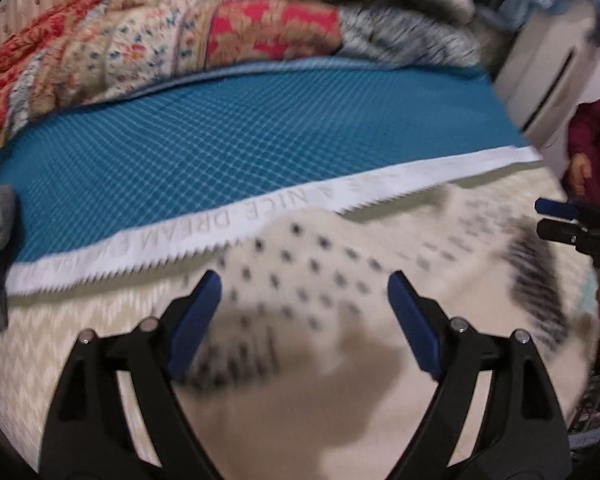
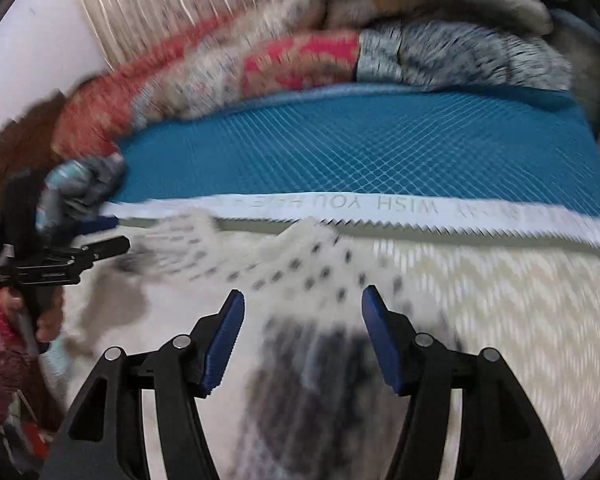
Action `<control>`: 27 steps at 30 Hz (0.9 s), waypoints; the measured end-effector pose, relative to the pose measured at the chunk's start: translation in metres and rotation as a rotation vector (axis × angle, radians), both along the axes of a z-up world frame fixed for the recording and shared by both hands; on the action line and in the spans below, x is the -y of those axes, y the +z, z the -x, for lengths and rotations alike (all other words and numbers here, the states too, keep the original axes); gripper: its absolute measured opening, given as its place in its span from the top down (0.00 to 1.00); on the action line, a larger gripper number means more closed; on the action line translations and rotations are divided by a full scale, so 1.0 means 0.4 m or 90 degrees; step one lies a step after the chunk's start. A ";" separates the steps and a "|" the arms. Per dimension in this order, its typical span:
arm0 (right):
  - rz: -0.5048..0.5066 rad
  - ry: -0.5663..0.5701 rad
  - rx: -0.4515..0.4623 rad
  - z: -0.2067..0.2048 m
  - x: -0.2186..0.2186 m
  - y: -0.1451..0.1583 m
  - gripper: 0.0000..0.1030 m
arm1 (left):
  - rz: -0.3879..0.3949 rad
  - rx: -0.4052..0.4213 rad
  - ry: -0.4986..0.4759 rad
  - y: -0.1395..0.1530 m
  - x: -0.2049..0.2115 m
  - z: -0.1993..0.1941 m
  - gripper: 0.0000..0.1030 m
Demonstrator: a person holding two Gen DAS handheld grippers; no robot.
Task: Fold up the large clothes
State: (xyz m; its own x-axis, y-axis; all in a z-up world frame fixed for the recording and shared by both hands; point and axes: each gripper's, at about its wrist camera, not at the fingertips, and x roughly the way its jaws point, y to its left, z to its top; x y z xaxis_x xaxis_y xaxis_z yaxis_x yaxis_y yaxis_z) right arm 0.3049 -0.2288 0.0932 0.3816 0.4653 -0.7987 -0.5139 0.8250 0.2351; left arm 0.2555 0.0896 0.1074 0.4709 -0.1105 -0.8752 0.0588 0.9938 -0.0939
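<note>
Garment: a cream knit sweater [image 1: 300, 280] with dark dots and a dark striped band lies spread on the bed, across its near half, its far edge reaching up to the white toothed border of the blue mat. It lies flat, probably so that it can be folded on a firm, open surface.
Bed: a cream zigzag-patterned bedspread [image 2: 500, 300] carries the sweater; it shows bare along the near edge and toward both side edges.
Blue mat: a teal quilted mat [image 1: 240, 140] covers the far half of the bed; its white printed border [image 1: 228, 224] runs across the middle of the bed.
Bedding pile: a floral quilt [image 1: 140, 48] and a grey fleecy blanket [image 2: 460, 56] are heaped along the far edge of the bed, seemingly pushed back to leave room.
Left tool: the left tool [image 1: 304, 308] hangs over the sweater with its blue pads wide apart and nothing between them; it grips nothing.
Right tool: the right tool [image 2: 302, 328] hangs over the dark band of the sweater, its pads apart and empty.
Stage: judged from both tools being free above the flat garment, a fold is either just laid or the next grasp is being lined up; which one I cannot tell.
Blur: both views are smeared, so the sweater's folds are hard to read.
</note>
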 end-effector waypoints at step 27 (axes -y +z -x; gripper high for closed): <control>0.028 0.105 0.164 0.798 0.075 0.045 1.00 | 0.149 0.122 -0.109 0.221 0.126 0.809 0.98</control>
State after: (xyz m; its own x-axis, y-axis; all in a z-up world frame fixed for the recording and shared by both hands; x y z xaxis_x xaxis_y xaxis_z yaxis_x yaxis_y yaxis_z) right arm -0.0144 -0.2588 0.1114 0.4965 0.5049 -0.7061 -0.6796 0.7321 0.0456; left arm -0.0682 0.0391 0.1959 0.5816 -0.3891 -0.7144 0.2608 0.9210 -0.2892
